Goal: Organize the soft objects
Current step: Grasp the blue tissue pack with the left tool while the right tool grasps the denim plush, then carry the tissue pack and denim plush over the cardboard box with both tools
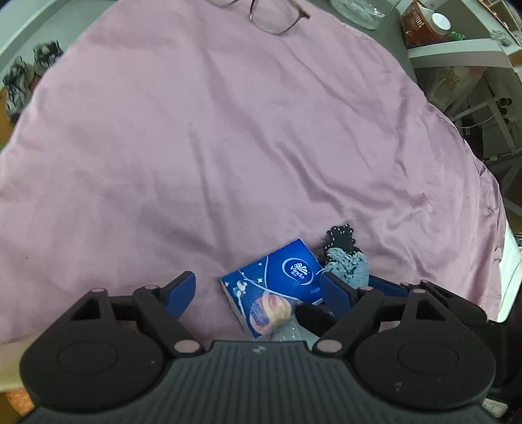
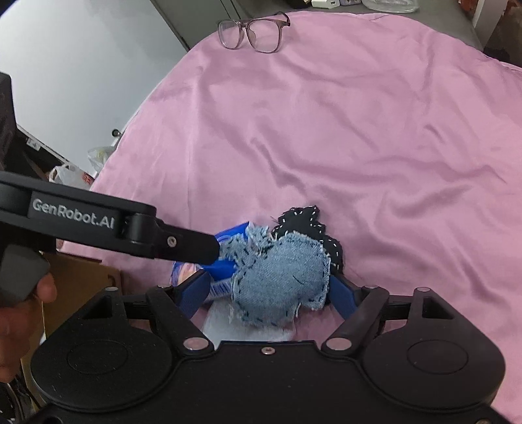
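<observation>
The left gripper (image 1: 257, 290) stands spread over a blue tissue packet (image 1: 277, 283), its long axis running diagonally away rightward. Beside it, the right gripper (image 2: 270, 290) closes around a frayed light-blue denim patch (image 2: 280, 277), overlapping a black stitched fabric piece (image 2: 306, 218) behind.

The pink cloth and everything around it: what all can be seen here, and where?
pink cloth: one, pink, spread over the whole surface
glasses: one pair, translucent mauve frame, far edge of the cloth
tissue pack: one, blue with white logo, near edge of the cloth
denim patch: one, light blue with dark stitches, between the right tool's fingers, overlapping the pack
black patch: one, black with white stitches, just beyond the denim one
glass container: one, clear, past the cloth's far edge
shoes: a grey pair on the floor, far left
left tool: one, black with blue fingers, open above the pack
right tool: one, black with blue fingers, around the denim patch
</observation>
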Motion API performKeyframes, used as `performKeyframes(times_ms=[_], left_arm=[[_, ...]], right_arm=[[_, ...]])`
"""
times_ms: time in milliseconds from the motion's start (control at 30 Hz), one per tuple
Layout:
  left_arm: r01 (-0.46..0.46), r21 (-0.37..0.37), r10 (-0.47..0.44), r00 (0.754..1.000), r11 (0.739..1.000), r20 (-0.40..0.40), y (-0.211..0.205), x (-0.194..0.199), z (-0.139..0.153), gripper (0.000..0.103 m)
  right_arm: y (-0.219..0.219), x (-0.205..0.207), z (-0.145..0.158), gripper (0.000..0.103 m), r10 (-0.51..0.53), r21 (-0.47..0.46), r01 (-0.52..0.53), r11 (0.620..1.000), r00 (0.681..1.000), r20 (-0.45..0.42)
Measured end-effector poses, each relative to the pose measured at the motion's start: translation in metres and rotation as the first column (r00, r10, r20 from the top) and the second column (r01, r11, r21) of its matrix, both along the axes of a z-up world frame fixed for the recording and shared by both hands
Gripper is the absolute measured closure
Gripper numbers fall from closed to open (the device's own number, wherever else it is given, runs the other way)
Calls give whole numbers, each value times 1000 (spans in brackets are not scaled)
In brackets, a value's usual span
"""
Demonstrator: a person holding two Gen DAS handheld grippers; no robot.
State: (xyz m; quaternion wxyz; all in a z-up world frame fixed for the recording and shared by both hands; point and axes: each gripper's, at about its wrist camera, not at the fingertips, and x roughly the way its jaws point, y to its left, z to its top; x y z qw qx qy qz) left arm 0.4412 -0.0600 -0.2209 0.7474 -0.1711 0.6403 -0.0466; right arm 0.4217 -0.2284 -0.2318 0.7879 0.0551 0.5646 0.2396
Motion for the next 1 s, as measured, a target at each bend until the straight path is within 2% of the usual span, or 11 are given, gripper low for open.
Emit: performKeyframes(times_ms=[67, 133, 233, 600, 633, 767, 867, 1000], left_arm=[[2, 9, -2, 1000, 1000, -6, 1, 2, -4, 20], [5, -2, -5, 1000, 1000, -10, -1, 4, -7, 20], [15, -24, -16, 1000, 1000, -24, -4, 5, -12, 20], [91, -9, -91, 995, 996, -29, -32, 4, -21, 21], [100, -1, -100, 995, 995, -23, -34, 3, -21, 24], [84, 1, -84, 996, 996, -15, -32, 2, -16, 66], [75, -24, -75, 997, 997, 11, -27, -1, -1, 79], [81, -39, -79, 996, 996, 50, -26, -8, 17, 85]], right_arm=[[-1, 3, 0, 44, 4, 3, -4, 1000, 1000, 4], [-6, 4, 1, 62, -7, -2, 7, 1000, 1000, 2], [-17, 9, 2, 72, -29, -6, 29, 1000, 999, -19], [-52, -3, 17, 73, -107, -28, 106, 994, 994, -35], [-55, -4, 20, 73, -113, -25, 112, 993, 993, -37], [-58, -12, 33, 72, -124, -22, 124, 992, 992, -27], [-57, -16, 42, 72, -131, -18, 131, 991, 991, -23], [-55, -27, 54, 72, -132, -17, 132, 991, 991, -9]])
